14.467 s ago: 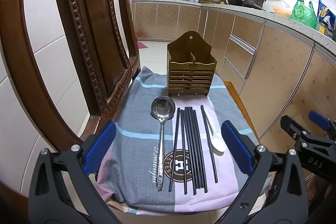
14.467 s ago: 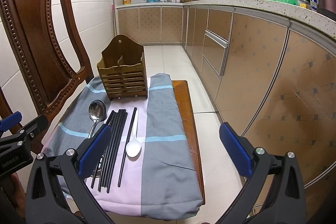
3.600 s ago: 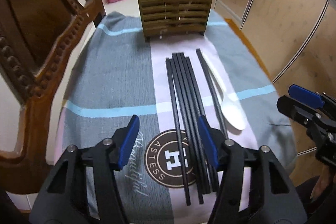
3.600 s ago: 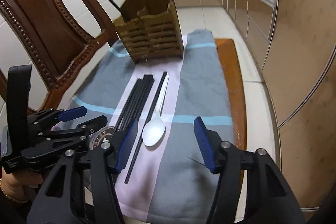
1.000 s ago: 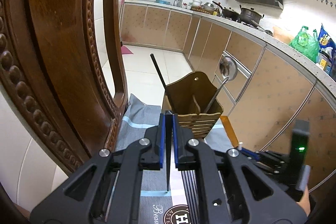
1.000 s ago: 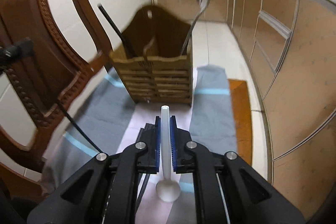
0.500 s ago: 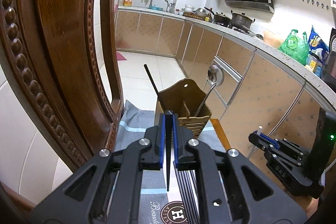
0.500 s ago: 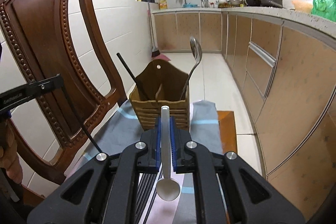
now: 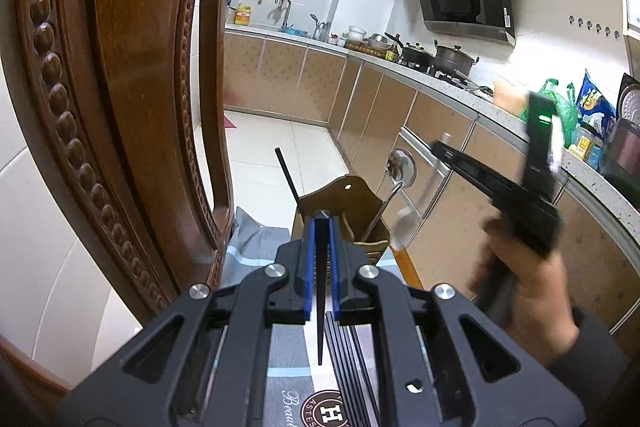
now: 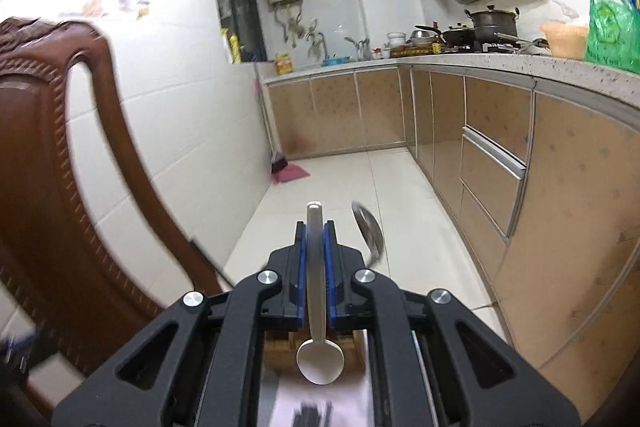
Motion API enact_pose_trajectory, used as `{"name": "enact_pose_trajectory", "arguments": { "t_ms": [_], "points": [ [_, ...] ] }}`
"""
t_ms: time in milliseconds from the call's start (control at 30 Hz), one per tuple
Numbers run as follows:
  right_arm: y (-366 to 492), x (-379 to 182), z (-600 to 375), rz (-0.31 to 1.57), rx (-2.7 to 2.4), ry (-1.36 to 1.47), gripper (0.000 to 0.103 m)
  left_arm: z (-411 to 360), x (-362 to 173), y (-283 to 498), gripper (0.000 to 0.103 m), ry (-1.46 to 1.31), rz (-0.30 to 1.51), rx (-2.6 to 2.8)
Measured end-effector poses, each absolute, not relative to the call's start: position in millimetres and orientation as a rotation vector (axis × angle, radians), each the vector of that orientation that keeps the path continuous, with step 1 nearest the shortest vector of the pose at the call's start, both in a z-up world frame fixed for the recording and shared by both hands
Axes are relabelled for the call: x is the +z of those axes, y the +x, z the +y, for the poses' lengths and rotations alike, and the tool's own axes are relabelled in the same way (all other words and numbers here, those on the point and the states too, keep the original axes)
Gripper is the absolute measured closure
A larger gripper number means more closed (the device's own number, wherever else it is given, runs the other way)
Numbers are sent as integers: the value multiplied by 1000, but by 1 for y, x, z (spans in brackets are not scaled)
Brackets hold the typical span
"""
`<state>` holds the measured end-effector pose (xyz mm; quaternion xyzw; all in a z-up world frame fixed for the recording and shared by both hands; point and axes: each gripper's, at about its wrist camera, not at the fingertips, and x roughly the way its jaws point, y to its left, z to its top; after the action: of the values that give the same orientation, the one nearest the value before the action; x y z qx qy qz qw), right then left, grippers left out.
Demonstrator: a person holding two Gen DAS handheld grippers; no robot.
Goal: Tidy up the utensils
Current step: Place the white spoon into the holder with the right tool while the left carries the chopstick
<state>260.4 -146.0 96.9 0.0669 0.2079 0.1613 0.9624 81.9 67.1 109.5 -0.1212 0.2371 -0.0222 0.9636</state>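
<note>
My left gripper (image 9: 321, 223) is shut on a black chopstick (image 9: 320, 307) that hangs tip down over the cloth. Ahead stands the wooden utensil holder (image 9: 340, 211) with one black chopstick (image 9: 287, 173) and a steel ladle (image 9: 400, 167) in it. Several black chopsticks (image 9: 352, 363) lie on the cloth. My right gripper (image 10: 315, 227) is shut on a white spoon (image 10: 318, 343), bowl hanging down just above the holder (image 10: 280, 347). That gripper shows blurred in the left wrist view (image 9: 472, 167), up right of the holder, the spoon (image 9: 402, 227) beneath it.
A carved wooden chair back (image 9: 132, 87) rises close on the left. Kitchen cabinets (image 9: 440, 131) and a counter with pots run along the right. The striped cloth (image 9: 288, 367) covers the seat. A tiled floor (image 10: 340, 195) lies beyond.
My right gripper has swung up and forward over the holder with the white spoon. My left gripper stays nearly still, holding its chopstick.
</note>
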Motion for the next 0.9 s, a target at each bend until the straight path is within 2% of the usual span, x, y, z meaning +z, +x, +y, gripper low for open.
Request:
{"name": "enact_pose_trajectory", "arguments": {
  "t_ms": [333,400,467,533,633,700,800,900],
  "points": [
    [309,37,-120,426,300,159,92,78,105,91,96,-273,491,-28],
    [301,29,-129,439,299,164,83,77,104,93,96,-274,496,-24],
    [283,26,-147,435,304,199,47,75,103,94,96,-271,500,-19],
    [258,25,-174,411,306,277,34,74,103,96,96,-266,503,-16],
    [209,21,-220,417,332,345,31,71,101,98,96,-259,506,-3],
    [180,14,-246,434,289,393,24,69,98,100,96,-261,511,6],
    [156,0,-271,511,306,481,23,66,94,103,96,-261,516,22],
    [148,-4,-272,526,303,407,23,62,95,107,96,-265,515,30]
  ]
}}
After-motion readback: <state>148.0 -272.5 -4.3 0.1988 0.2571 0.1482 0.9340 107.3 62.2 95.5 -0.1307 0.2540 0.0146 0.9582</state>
